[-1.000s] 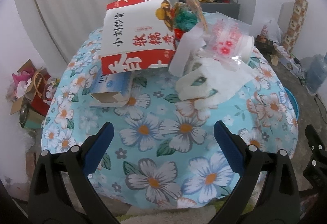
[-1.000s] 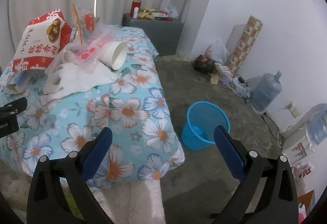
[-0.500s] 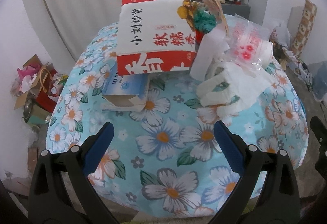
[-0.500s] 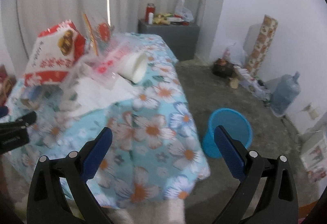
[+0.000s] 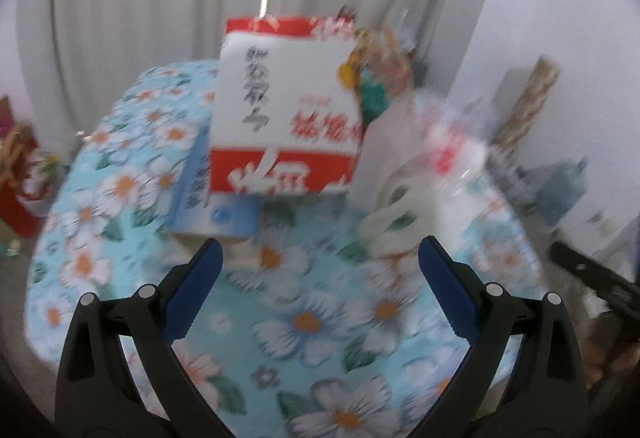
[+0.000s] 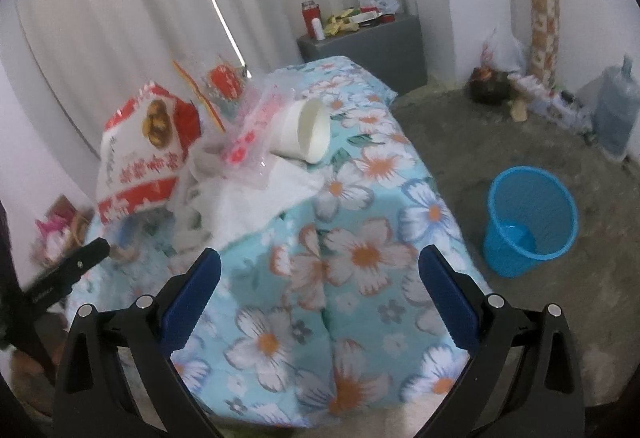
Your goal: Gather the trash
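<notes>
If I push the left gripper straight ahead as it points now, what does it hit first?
Probably the blue box lying on the floral tablecloth, with the red-and-white snack bag just behind. The left gripper has open, empty jaws. Blur makes depth uncertain.

Modest home room: floral-cloth counter (image 6: 360, 254), white curtains (image 6: 140, 18), bare concrete floor (image 6: 480, 142), blue wastebasket (image 6: 528, 218), water jug (image 6: 614, 106), cluttered grey cabinet (image 6: 368, 42).
</notes>
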Tool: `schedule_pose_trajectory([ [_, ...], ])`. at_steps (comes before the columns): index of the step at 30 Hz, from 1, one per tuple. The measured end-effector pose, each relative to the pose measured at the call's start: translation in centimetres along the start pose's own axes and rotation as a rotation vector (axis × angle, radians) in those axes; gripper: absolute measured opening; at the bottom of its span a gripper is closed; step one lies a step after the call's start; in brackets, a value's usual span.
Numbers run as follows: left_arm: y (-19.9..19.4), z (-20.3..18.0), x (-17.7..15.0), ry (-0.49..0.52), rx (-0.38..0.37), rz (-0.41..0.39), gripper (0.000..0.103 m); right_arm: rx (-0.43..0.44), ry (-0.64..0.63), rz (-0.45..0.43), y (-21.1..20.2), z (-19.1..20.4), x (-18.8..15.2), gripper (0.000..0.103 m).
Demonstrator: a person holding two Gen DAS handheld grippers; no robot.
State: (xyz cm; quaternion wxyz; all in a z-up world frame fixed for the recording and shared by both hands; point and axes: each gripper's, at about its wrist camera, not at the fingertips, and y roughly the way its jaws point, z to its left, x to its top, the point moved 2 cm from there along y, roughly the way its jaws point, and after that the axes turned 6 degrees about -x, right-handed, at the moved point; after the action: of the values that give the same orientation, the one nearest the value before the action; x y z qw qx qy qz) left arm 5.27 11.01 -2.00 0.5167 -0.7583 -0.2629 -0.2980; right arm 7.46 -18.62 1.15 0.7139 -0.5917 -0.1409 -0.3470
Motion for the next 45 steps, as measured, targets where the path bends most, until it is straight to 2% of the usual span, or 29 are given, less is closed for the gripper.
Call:
schedule_pose_trajectory([
  [6,-0.4,-1.3,2.6,0.008,-0.116,-0.083,0.094,0.174,0.085,0.020,2.2,0.0,2.8,0.085],
  [14,1.0,-3.6,6.5,0.090,-0.201,-0.140,0.094,0.375,0.211,0.088,7.0,0.3,6.1,0.068],
  [20,2.8,-5.5,8.7,0.117,-0.240,-0.151,0.094,0.412,0.301,0.171,11.1,0.5,7.3,0.055],
  [23,3.6,-6.3,8.9,0.144,-0.247,-0.151,0.094,0.439,0.333,0.173,11.6,0.1,7.5,0.054],
  [26,3.9,-6.9,8.5,0.165,-0.259,-0.137,0.086,0.465,0.347,0.186,12.0,0.0,7.4,0.049],
  [30,5.0,-6.9,7.8,0.165,-0.278,-0.073,0.069,0.471,0.364,0.176,12.0,-0.8,7.4,0.047],
  [33,5.4,-7.4,6.4,0.208,-0.296,-0.021,0.060,0.471,0.387,0.166,11.7,-2.0,7.6,0.046],
  [37,5.9,-8.7,4.3,0.294,-0.298,0.044,0.054,0.472,0.415,0.161,11.6,-3.5,7.7,0.044],
  [41,6.7,-10.4,3.8,0.365,-0.268,0.058,0.052,0.480,0.431,0.154,11.6,-4.2,8.1,0.041],
  [45,8.6,-13.1,3.6,0.509,-0.128,0.069,0.053,0.488,0.454,0.142,11.5,-5.0,8.3,0.040],
])
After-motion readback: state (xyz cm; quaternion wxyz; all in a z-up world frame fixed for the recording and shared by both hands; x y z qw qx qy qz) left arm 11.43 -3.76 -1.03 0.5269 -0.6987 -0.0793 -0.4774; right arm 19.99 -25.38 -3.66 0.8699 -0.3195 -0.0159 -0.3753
